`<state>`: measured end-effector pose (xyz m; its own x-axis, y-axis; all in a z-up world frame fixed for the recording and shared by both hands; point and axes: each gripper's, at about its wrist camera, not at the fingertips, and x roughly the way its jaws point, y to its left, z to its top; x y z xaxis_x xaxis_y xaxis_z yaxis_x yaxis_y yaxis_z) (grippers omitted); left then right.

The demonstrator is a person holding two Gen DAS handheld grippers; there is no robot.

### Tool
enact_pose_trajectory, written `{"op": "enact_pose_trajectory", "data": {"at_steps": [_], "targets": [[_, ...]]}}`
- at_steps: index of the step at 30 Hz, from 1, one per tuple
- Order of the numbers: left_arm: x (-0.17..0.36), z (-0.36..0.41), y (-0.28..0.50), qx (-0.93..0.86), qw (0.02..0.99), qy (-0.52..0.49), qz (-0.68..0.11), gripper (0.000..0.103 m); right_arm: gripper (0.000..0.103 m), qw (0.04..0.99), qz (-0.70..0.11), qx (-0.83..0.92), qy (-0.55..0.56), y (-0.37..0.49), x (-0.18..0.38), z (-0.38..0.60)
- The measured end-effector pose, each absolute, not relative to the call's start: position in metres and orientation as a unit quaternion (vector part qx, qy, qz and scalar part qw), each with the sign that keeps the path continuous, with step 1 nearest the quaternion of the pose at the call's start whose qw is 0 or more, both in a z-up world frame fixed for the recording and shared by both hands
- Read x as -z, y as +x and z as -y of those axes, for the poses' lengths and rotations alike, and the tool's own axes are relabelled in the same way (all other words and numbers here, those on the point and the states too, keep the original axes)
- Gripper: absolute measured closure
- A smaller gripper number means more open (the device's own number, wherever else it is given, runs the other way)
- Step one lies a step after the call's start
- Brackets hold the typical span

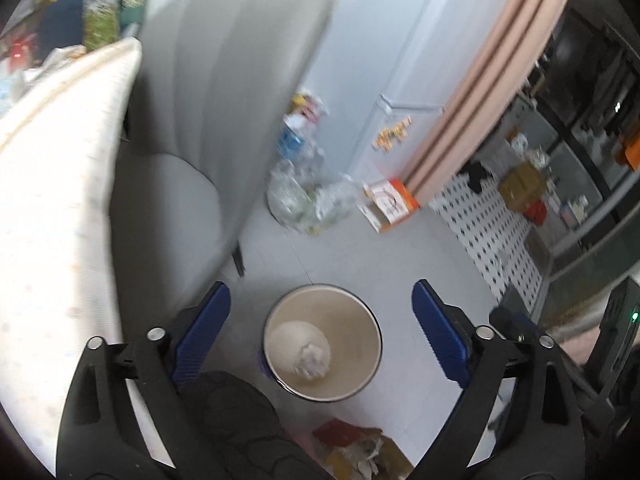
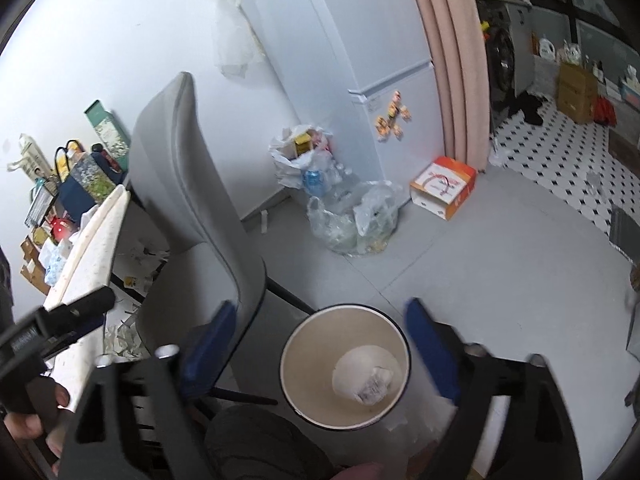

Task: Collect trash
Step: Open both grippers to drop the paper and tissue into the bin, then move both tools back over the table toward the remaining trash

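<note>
Left wrist view: left gripper [image 1: 320, 332] spread wide w/ nothing between the blue pads, hanging above the bin [image 1: 322, 342] on the floor. Crumpled paper [image 1: 311, 360] lies at the bin's bottom. More scraps [image 1: 360, 452] on the floor just beside the bin, near edge. Right wrist view: right gripper [image 2: 320, 344] also wide, empty, over the same bin [image 2: 345, 366], paper [image 2: 374, 386] inside. Grey chair [image 2: 192, 216] to the left; clear bags [image 2: 352, 216] by the fridge [image 2: 360, 40].
</note>
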<state>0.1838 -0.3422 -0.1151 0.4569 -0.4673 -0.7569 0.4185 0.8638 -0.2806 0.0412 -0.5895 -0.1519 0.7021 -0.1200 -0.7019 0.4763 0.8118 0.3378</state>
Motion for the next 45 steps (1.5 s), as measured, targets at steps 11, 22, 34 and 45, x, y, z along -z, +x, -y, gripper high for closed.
{"op": "enact_pose_trajectory", "data": {"at_steps": [11, 22, 34, 45], "targets": [[0.056, 0.243, 0.162, 0.194, 0.909, -0.077, -0.361, 0.006, 0.007, 0.911, -0.328, 0.14, 0.206, 0.052, 0.102, 0.529], [0.025, 0.144, 0.134, 0.128, 0.936, -0.117, -0.306, 0.006, 0.007, 0.929, -0.315, 0.046, 0.187, 0.061, 0.065, 0.456], [0.034, 0.006, 0.093, 0.027, 0.938, -0.178, -0.297, 0.006, 0.007, 0.943, -0.308, -0.042, 0.12, 0.069, 0.028, 0.364], [0.065, -0.096, 0.064, -0.057, 0.92, -0.245, -0.302, 0.006, 0.008, 0.938, -0.316, -0.123, 0.08, 0.088, 0.016, 0.286]]}}
